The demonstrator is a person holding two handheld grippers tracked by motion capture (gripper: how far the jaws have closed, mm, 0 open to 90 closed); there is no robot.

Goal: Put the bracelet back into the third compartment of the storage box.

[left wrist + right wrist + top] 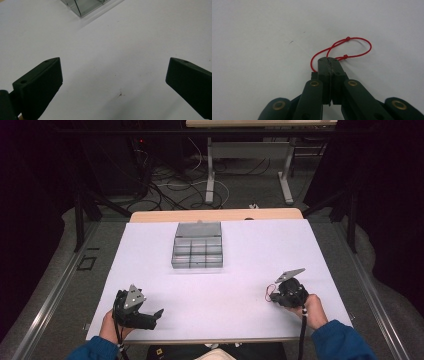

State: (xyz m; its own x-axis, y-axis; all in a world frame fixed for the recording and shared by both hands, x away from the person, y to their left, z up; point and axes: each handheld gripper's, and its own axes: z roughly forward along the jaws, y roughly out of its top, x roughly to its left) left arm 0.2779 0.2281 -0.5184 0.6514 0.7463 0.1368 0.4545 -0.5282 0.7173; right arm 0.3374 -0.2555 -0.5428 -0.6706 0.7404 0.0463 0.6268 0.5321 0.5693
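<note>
White table (220, 285) under dim light, pale wooden edge at the far side; beyond it grey floor, a tangle of cables (165, 185), metal legs of another table (210, 170), dark curtains either side; faint dark scuffs on the white surface.

Clear compartment box (197, 251) at the far middle of the table, well apart from both hands; bare white surface between box and claws.

Left claw (113, 80) gaping wide over bare table, near the front left corner, a corner of the box ahead of it.

Right claw (329, 61) pinched tight on a red string (352, 47), near the front right; string in a knotted, twisted loop, lying flat on the table just past the claw tips, its long axis running from the tips out to their right, two small knots along it.
</note>
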